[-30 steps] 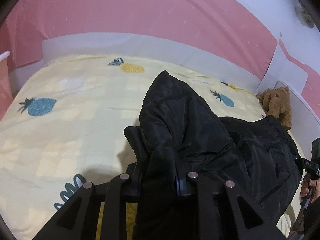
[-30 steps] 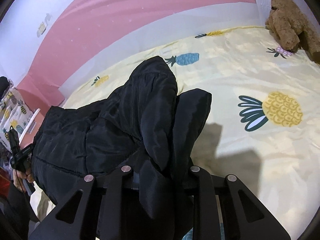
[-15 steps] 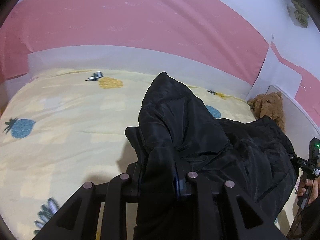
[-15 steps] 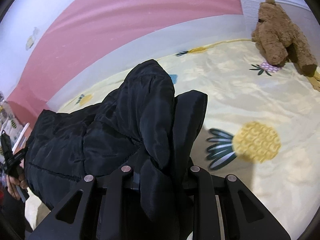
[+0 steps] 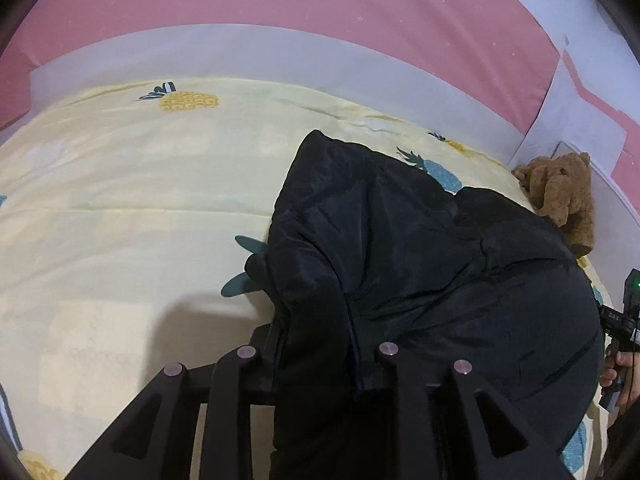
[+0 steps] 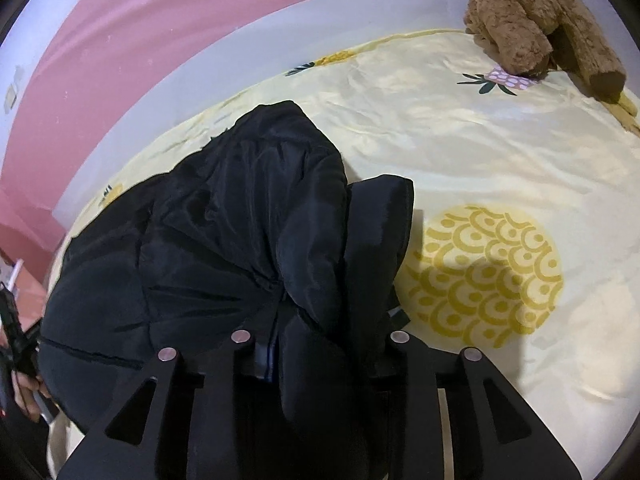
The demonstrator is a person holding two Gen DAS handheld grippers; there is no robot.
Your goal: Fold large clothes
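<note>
A large black padded jacket hangs between both grippers above a yellow pineapple-print bed. My left gripper is shut on one bunched edge of the jacket, which covers its fingers. My right gripper is shut on another edge of the same jacket, and the fabric drapes over its fingers too. The jacket's lower part sags toward the bed between the two grippers.
A brown teddy bear sits at the bed's far right corner, also large in the right wrist view. A pink and white wall runs behind the bed. The other hand-held gripper shows at the right edge.
Both grippers have moved forward and lower over the bed with the jacket still held. The teddy bear and the yellow pineapple print are closer in the right wrist view.
</note>
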